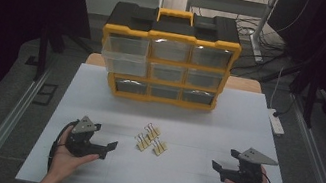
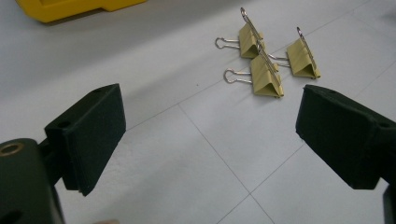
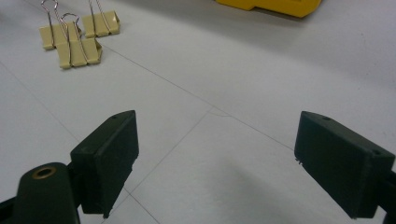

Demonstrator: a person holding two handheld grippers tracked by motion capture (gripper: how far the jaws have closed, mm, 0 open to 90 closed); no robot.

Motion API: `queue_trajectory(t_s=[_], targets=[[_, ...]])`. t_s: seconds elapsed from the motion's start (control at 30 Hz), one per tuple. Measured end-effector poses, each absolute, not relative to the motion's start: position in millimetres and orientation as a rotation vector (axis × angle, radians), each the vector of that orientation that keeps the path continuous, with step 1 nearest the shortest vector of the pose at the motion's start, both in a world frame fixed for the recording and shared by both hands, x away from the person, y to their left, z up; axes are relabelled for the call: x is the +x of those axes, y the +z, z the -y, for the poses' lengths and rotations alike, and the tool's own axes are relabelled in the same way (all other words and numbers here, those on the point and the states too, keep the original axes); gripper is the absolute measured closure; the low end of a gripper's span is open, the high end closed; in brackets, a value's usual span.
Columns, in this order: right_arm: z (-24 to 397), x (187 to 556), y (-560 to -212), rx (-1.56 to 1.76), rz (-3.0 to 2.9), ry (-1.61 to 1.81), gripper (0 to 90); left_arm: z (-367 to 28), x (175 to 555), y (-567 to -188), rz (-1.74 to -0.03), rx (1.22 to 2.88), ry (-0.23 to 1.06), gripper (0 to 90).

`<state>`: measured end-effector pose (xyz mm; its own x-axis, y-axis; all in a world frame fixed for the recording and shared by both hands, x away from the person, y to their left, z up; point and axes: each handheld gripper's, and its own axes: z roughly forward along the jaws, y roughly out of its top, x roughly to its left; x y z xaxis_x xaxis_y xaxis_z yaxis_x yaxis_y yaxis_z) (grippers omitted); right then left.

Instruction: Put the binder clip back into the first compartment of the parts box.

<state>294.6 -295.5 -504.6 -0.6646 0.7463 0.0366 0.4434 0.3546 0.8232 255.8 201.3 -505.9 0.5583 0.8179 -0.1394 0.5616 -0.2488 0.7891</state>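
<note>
Three binder clips [image 1: 151,139] bunched, touching; both grippers' jaws wide, empty. Risk: grabbing one drags its neighbours.

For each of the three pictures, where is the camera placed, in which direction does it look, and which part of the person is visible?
High view: above the person's side, looking forward and down on the table, clips and organizer; both hands with left tongs and right tongs.
Left gripper view: on the left tongs, looking low across the table at the clips; its open black jaws.
Right gripper view: on the right tongs, looking toward the clips; its open jaws.
Both gripper views share the clips and the organizer's yellow edge.
</note>
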Motion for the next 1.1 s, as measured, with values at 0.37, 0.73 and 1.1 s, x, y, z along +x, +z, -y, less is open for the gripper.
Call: queue_trajectory(t_s=[0.37, 0.73, 1.1], targets=[[295.5, 293.1, -502.7, 1.06, -2.265, 1.216, 15.5, -201.9, 255.4, -492.2, -1.097, 1.943, 0.365, 9.8], [296.4, 291.9, -501.9, 1.045, -2.251, 1.229, 16.6, -179.3, 269.8, -475.6, -1.051, 1.984, 0.304, 10.4], [297.6, 292.9, -503.7, 1.053, -2.255, 1.214, 16.6, -164.2, 285.6, -463.3, -1.054, 2.048, 0.265, 12.0]])
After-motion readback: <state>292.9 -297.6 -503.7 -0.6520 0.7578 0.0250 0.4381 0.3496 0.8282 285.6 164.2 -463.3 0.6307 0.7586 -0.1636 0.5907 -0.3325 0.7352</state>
